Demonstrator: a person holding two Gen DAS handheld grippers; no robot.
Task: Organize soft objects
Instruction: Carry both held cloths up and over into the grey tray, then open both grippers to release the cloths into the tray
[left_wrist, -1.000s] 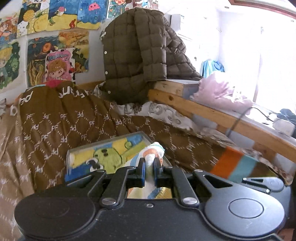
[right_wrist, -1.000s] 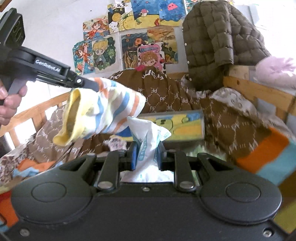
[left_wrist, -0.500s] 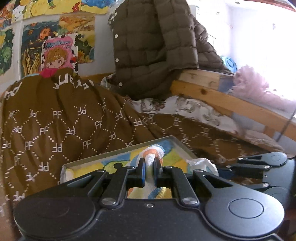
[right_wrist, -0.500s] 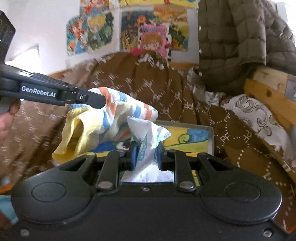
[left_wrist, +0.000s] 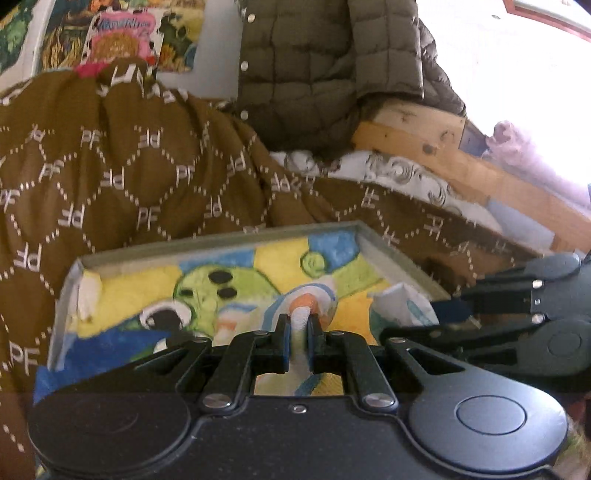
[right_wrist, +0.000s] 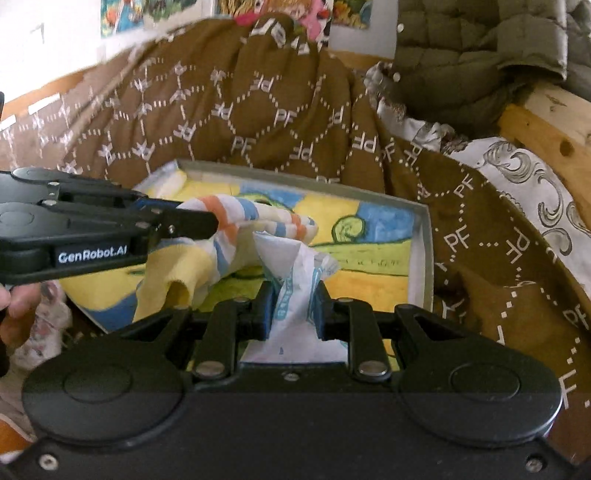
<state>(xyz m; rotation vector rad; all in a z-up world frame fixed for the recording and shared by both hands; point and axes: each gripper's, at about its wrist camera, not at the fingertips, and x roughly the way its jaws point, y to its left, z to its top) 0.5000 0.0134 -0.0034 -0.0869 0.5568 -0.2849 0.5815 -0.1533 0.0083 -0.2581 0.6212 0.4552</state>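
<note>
Two claws were loaded: your left claw clenched on the striped sock, your right claw on the white packet, both over the tray on the bed blanket (tray sat tilted). Risk: letting go near the rim could spill either off.

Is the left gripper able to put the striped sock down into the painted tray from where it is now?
Probably yes. The left gripper, shut on the striped sock, hangs over the open painted tray; only the white cloth in the right gripper crowds it.
</note>
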